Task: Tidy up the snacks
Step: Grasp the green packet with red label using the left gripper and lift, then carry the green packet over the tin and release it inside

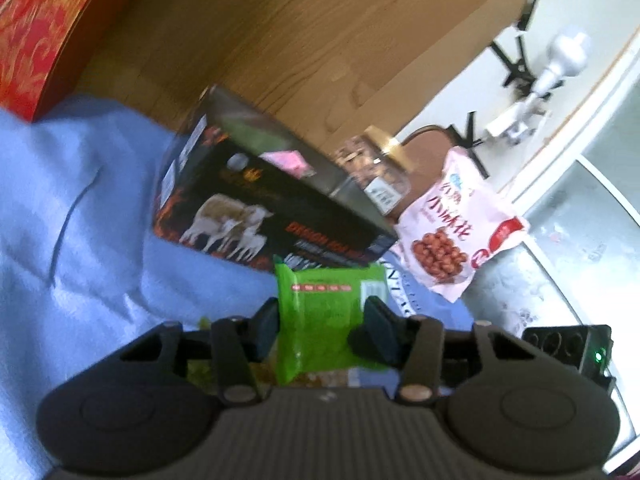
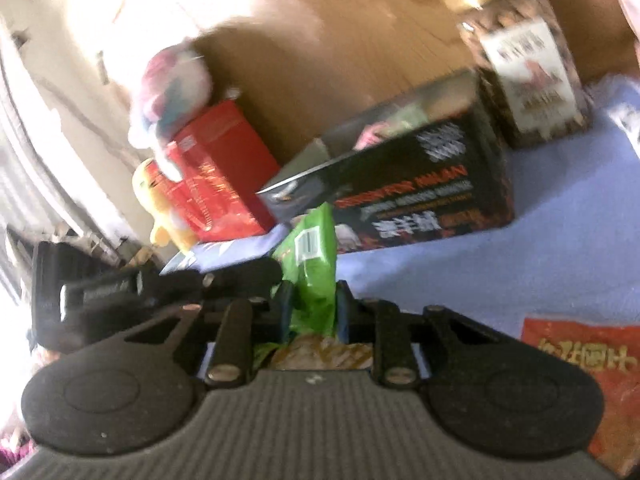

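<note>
Clearly I am only partway: my left gripper and my right gripper are each clamped on a green packet, lifted over the blue cloth. Whether they share one packet I cannot tell. The open black box already holds something pink. Left out, by my reckoning: the pink bag, the jar and the red packet.

blue cloth | wood floor | plush toys
</note>
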